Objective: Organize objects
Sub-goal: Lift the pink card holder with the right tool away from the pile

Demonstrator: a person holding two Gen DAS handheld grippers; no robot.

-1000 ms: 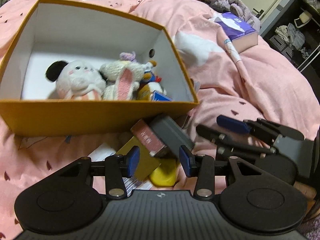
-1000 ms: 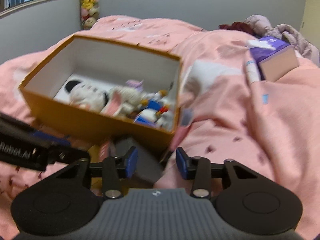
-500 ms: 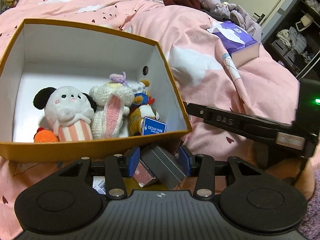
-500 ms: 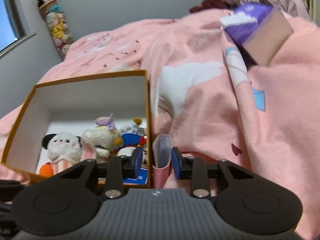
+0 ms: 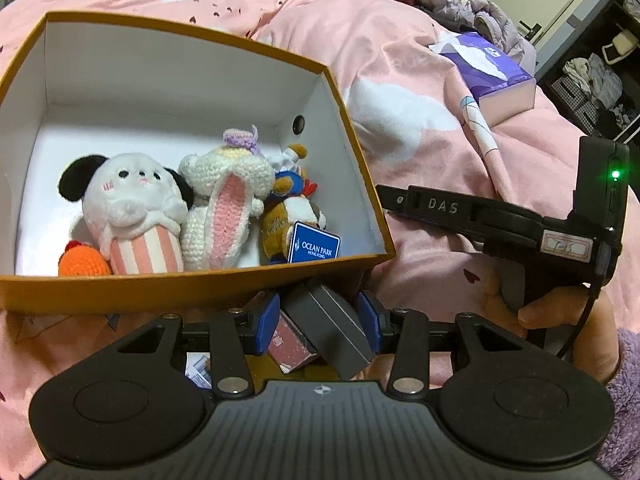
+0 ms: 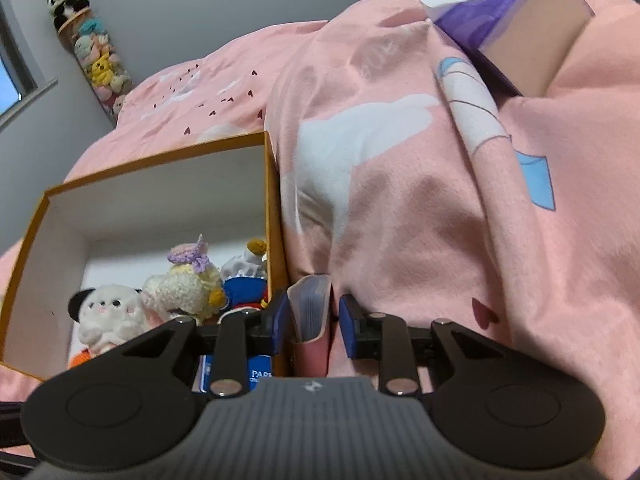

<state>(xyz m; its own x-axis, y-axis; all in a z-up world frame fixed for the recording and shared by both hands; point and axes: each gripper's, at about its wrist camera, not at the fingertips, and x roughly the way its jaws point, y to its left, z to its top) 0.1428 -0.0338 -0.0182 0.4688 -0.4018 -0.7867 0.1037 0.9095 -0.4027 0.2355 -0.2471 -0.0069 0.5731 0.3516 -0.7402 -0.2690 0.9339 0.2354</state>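
An orange box [image 5: 200, 292] with a white inside lies on the pink bed and holds several plush toys [image 5: 132, 212] and a blue card [image 5: 314, 245]. My left gripper [image 5: 319, 322] sits just below the box's near wall, with a dark grey box [image 5: 332, 326] and a pink box [image 5: 290, 346] between its pads; contact is unclear. My right gripper [image 6: 313, 326] is open around a clear-topped pink pack [image 6: 310, 308] beside the box's right wall [image 6: 276, 240]. It shows in the left wrist view as a black arm [image 5: 480, 216].
A purple tissue box [image 5: 490, 70] lies on the pink duvet [image 5: 400, 80] at far right. A striped tube [image 5: 480, 132] lies below it. Clothes [image 5: 460, 4] pile at the back. A shelf [image 5: 600, 80] stands at right. A stack of plush toys [image 6: 96, 60] lines the wall.
My left gripper has risen toward the box's near wall, bringing the box inside into view. My right gripper has swung to the box's right side, around the pink pack.
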